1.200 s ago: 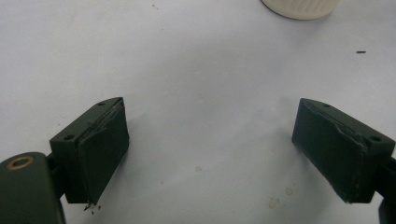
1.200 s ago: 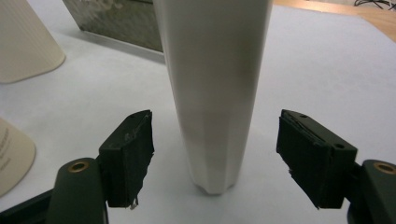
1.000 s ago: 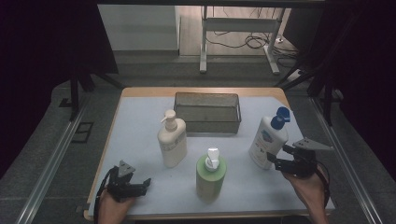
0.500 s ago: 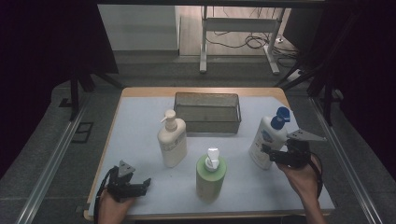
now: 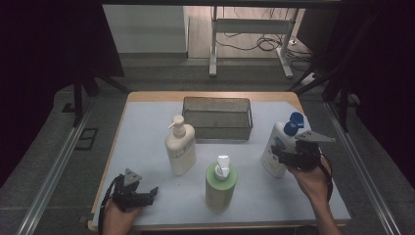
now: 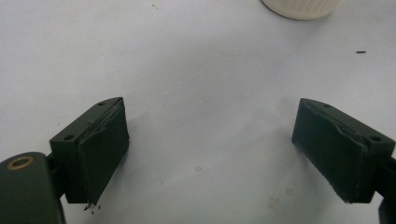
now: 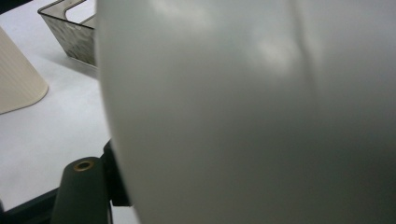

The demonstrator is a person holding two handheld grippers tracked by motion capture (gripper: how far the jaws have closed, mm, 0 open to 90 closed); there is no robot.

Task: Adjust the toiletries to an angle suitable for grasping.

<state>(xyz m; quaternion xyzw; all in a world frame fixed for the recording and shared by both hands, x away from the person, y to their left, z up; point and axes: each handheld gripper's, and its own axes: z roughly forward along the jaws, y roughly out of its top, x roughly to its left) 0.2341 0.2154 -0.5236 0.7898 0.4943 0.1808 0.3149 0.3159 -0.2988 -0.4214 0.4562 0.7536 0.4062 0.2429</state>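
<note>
From the high view, three bottles stand on the pale table point(image 5: 147, 147) in front of one dark mesh basket point(image 5: 218, 117): a cream pump bottle point(image 5: 180, 152) just before the basket's left end, a green pump bottle point(image 5: 220, 185) nearer the person, and a white bottle with a blue cap point(image 5: 280, 147) off the basket's right end. Labels show on the bottles, but none of the writing can be read. The right gripper point(image 5: 280, 157) is at the white bottle's lower body, its jaws just closing with the bottle between them; whether the pads press yet I cannot tell. The left gripper point(image 5: 149, 194) rests far from the basket, at the near left edge. In the left gripper view, its two jaws stand wide apart over bare table, with the cream bottle's base at the top. In the right gripper view, the white bottle's body point(image 7: 252, 116) looms close, with the basket behind it at upper left.
</note>
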